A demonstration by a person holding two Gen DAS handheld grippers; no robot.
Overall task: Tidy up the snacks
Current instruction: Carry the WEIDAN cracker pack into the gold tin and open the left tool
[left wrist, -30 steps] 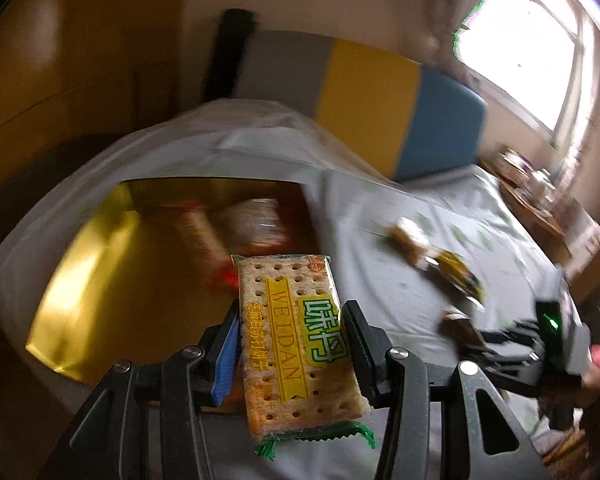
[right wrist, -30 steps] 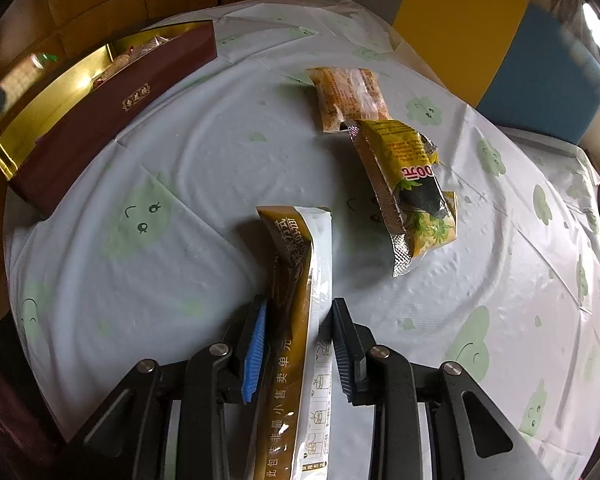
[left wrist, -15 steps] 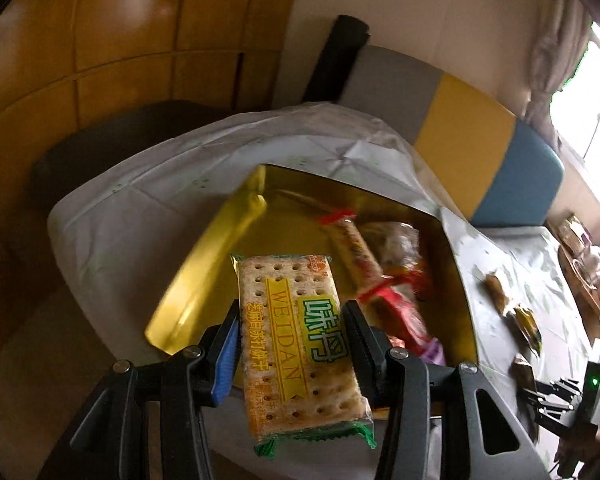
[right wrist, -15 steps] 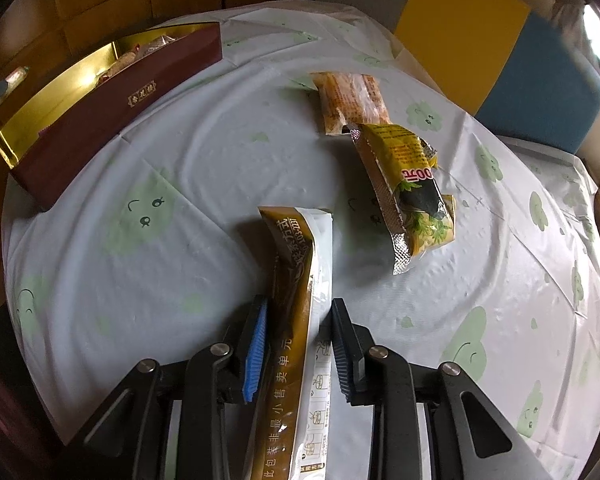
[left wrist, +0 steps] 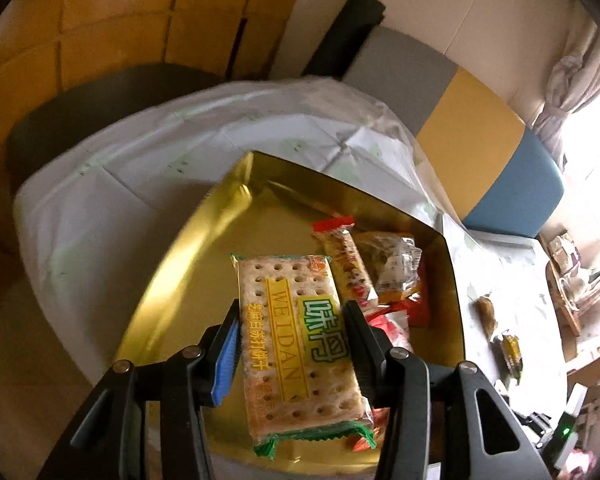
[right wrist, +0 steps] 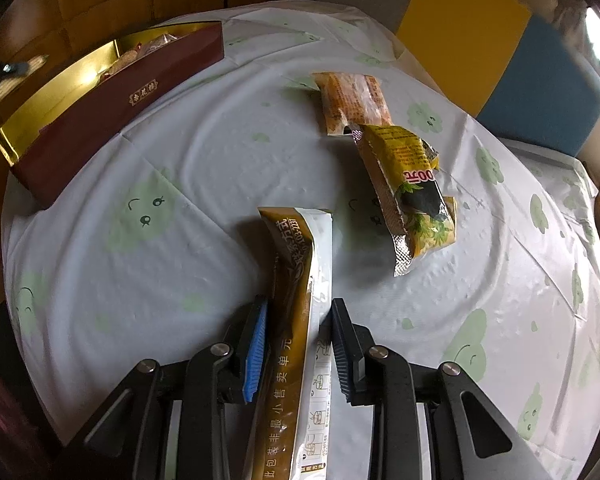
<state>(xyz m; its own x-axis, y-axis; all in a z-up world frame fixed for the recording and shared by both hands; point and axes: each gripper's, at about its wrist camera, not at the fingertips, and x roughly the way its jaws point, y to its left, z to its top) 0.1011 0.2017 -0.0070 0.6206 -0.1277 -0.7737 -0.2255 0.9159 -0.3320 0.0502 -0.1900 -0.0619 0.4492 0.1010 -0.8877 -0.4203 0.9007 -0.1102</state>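
Note:
My left gripper [left wrist: 292, 320] is shut on a cracker pack [left wrist: 296, 340] with a green-edged wrapper, held over the gold-lined box [left wrist: 204, 248]. Several wrapped snacks [left wrist: 364, 268] lie in the box's right part. My right gripper [right wrist: 298, 320] is shut on a long gold and white sachet [right wrist: 300, 280], held above the table. On the cloth beyond it lie an orange snack pack [right wrist: 352, 100] and a yellow snack pack [right wrist: 412, 192]. The same box [right wrist: 112, 108], dark red outside, sits at the table's far left in the right wrist view.
A round table with a pale cloth printed with green faces [right wrist: 140, 208] carries everything. A grey, yellow and blue chair back [left wrist: 472, 140] stands behind it. Dark chair [left wrist: 80, 112] and wood panelling are at the left. Small snacks [left wrist: 486, 312] lie on the cloth right of the box.
The left gripper has swung with the cracker pack from beside the box to above its gold interior, which now fills more of the view. The right gripper and its sachet have stayed put.

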